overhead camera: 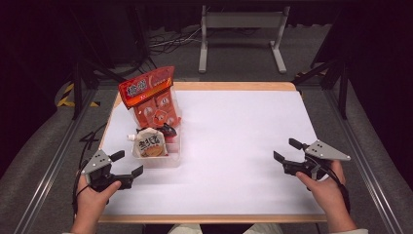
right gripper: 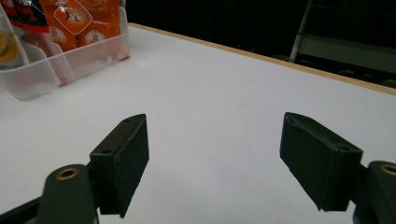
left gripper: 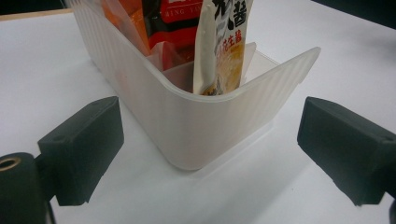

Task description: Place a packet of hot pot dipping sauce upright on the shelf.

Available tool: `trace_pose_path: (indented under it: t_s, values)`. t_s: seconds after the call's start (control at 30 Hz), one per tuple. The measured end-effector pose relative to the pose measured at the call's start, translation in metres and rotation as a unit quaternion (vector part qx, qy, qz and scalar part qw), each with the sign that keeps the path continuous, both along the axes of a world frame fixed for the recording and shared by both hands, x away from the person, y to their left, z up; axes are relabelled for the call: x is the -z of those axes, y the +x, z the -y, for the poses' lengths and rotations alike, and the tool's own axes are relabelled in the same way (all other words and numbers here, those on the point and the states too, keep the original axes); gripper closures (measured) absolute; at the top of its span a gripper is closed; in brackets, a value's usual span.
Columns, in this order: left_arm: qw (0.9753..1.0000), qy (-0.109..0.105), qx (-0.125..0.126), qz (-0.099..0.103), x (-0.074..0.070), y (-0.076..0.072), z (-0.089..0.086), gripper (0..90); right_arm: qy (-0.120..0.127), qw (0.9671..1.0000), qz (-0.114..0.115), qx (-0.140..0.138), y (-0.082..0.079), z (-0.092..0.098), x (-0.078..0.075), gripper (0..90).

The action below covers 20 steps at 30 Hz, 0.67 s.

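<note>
A clear plastic bin (overhead camera: 170, 160) stands on the left half of the white table. In it a tall orange-red snack bag (overhead camera: 148, 92) rises at the far end, and a white sauce pouch (overhead camera: 148, 145) stands at the near end. My left gripper (overhead camera: 130, 164) is open just left of the bin's near corner, nothing between its jaws. Its own view looks at the bin's corner (left gripper: 210, 126) with the sauce pouch (left gripper: 222, 46) behind it. My right gripper (overhead camera: 287, 150) is open and holds nothing at the table's right side, over bare table (right gripper: 215, 116).
The table's wooden edge (overhead camera: 234, 86) runs along the far side. Beyond it on the floor are a white metal stand (overhead camera: 241, 29) and cables. Metal rails flank the table on both sides. The bin (right gripper: 70, 60) sits far left in the right gripper view.
</note>
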<state>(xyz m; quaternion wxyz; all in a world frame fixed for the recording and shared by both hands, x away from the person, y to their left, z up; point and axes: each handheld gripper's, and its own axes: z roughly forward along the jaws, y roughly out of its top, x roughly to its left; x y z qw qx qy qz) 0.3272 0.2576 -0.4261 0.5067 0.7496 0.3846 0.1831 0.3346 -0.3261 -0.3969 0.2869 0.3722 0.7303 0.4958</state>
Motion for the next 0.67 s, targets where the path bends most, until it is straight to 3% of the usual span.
trace_pose_path:
  t_s: [0.17, 0.37, 0.47, 0.67]
  values:
    - [1.0, 0.007, 0.004, -0.004, 0.009, 0.001, 0.004, 8.7, -0.004, 1.0, -0.007, 0.005, -0.001, 0.001, 0.013, 25.6]
    - [0.999, 0.038, 0.018, -0.013, 0.015, 0.001, 0.009, 9.2, -0.002, 0.9994, -0.033, 0.007, -0.002, 0.002, 0.033, 26.5]
    - [0.9993, 0.03, 0.016, -0.017, 0.015, 0.002, 0.007, 9.1, 0.001, 0.9991, -0.042, 0.006, -0.002, 0.003, 0.038, 26.8]
    - [0.9995, 0.025, 0.006, -0.018, 0.015, 0.001, 0.005, 9.0, 0.004, 0.9993, -0.037, 0.002, -0.001, 0.0, 0.037, 26.4]
